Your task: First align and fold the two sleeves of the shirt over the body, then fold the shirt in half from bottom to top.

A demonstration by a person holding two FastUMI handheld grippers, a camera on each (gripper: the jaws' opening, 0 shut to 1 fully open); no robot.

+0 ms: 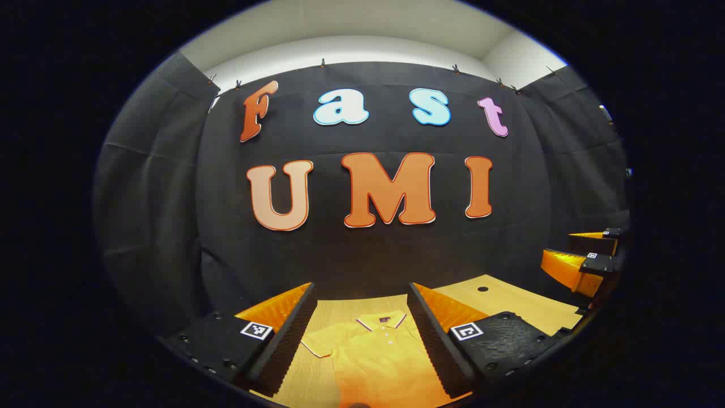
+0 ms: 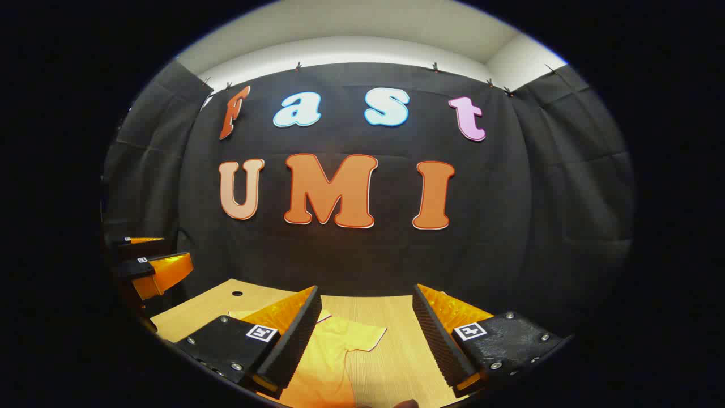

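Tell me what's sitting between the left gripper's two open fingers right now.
In the left gripper view, the yellow shirt lies flat on the wooden table between the left gripper's open fingers, collar toward the wall; the fingers are not touching it.

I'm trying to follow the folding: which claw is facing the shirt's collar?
The left claw: the shirt's buttoned collar lies between its open fingers. The right claw, also open, frames a spread sleeve instead.
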